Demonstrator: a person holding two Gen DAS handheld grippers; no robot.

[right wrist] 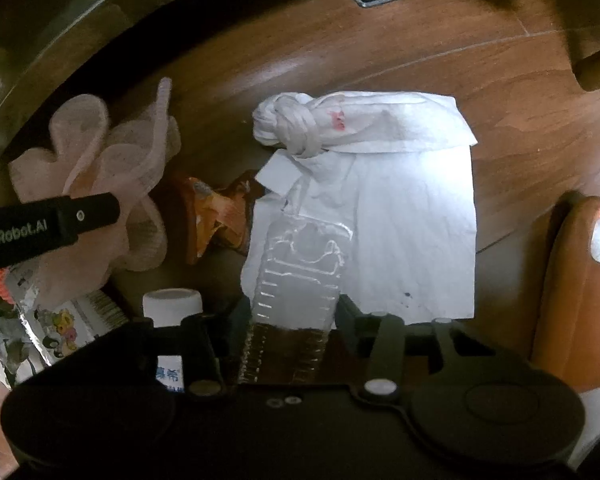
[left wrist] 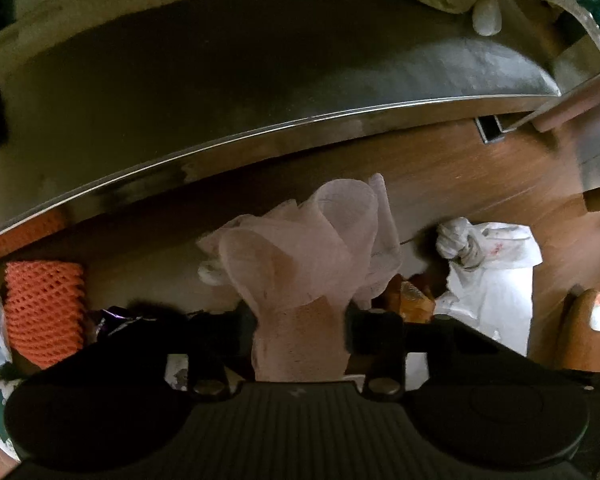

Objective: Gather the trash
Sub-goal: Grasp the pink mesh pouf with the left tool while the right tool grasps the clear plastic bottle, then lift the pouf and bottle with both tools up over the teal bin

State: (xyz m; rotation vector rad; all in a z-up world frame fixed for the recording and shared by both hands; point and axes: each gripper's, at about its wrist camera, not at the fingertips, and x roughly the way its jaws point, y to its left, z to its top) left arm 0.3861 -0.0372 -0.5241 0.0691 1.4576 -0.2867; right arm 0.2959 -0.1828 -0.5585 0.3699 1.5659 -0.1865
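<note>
1. Wooden floor (right wrist: 440,32) lies under scattered litter, with a metal-edged furniture base (left wrist: 260,128) curving along the far side.
2. Nearest, the left gripper (left wrist: 300,320) pinches a pale pink foam net (left wrist: 300,248) between its fingers.
3. The right gripper (right wrist: 290,320) has a clear plastic bottle (right wrist: 300,264) between its jaws; whether the pads press it I cannot tell.
4. Just beyond lie white paper (right wrist: 412,216), an orange wrapper (right wrist: 212,216) and a knotted white bag (right wrist: 292,128).
5. An orange foam net (left wrist: 44,308) sits off left.
</note>
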